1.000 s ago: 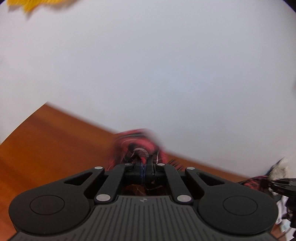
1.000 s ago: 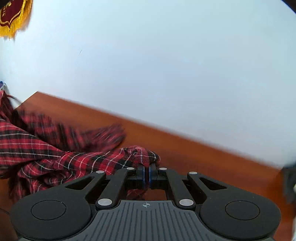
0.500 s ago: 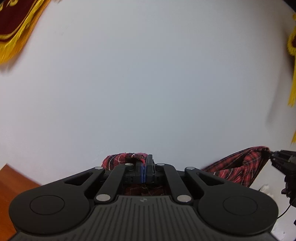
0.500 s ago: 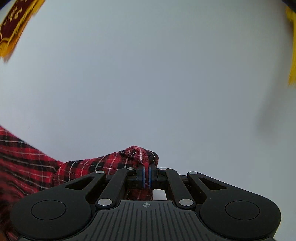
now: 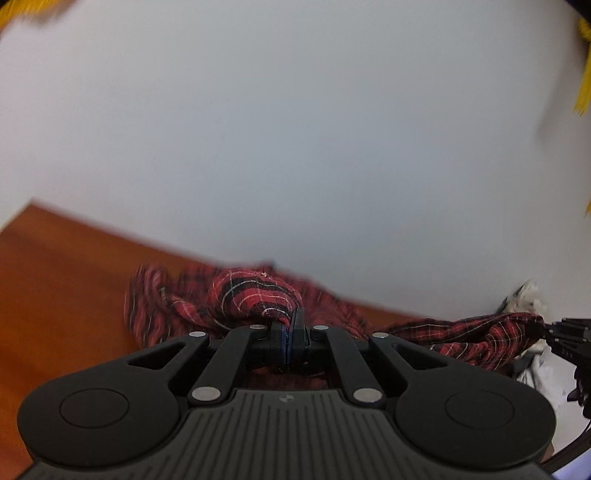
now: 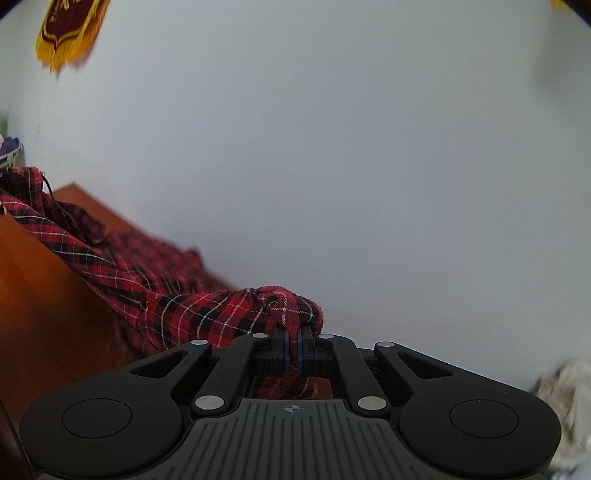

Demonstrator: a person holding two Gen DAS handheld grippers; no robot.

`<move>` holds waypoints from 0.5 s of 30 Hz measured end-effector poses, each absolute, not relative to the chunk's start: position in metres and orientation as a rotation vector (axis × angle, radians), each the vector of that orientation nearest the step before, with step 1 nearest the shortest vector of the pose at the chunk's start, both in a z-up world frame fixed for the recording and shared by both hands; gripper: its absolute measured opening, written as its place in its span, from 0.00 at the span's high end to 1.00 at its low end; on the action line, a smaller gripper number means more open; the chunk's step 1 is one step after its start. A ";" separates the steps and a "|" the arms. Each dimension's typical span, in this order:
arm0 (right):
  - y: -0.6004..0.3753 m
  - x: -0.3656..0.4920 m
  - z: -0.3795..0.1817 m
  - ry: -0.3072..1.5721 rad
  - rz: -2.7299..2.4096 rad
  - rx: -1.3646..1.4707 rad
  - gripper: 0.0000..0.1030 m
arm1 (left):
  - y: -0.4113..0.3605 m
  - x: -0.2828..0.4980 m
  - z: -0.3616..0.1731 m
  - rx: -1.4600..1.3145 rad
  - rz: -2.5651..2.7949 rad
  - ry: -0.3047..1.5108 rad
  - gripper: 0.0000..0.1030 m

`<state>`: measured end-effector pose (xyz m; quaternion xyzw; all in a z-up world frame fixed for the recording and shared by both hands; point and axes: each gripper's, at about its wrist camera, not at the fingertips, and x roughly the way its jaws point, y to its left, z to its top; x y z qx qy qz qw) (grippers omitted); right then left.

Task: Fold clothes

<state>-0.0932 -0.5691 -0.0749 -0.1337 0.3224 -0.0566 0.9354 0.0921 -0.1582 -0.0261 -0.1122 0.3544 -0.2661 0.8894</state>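
A red and black plaid garment point(image 5: 255, 295) is bunched over the tips of my left gripper point(image 5: 290, 325), which is shut on a fold of it. The cloth stretches right to the other gripper's black tip point(image 5: 565, 332) at the frame edge. In the right wrist view my right gripper point(image 6: 293, 339) is shut on another bunch of the plaid garment point(image 6: 207, 314). From there the fabric runs left and back over the brown wooden table point(image 6: 33, 295), partly hanging above it. The garment's lower part is hidden behind both gripper bodies.
A plain white wall point(image 5: 295, 147) fills the background close behind the table's far edge. A maroon pennant with yellow fringe point(image 6: 68, 31) hangs high on the left. Pale crumpled cloth point(image 6: 565, 384) lies at the lower right, also visible as white fabric point(image 5: 528, 295).
Both grippers had swung up to face the wall and have dropped back down, so the table and trailing plaid cloth are in view again. Both grips on the garment are unchanged.
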 end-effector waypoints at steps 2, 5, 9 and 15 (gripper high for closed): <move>-0.565 -0.112 -0.107 0.716 -0.121 -0.228 0.94 | -0.157 0.083 -0.057 -0.215 -0.527 0.795 0.96; -0.559 -0.140 -0.149 0.789 -0.134 -0.160 0.94 | -0.150 0.075 -0.098 -0.176 -0.497 0.870 0.96; -0.545 -0.169 -0.194 0.875 -0.156 -0.114 0.94 | -0.145 0.094 -0.125 -0.100 -0.484 0.939 0.96; -0.534 -0.180 -0.226 0.988 -0.199 -0.121 0.94 | -0.156 0.073 -0.165 0.041 -0.518 1.038 0.96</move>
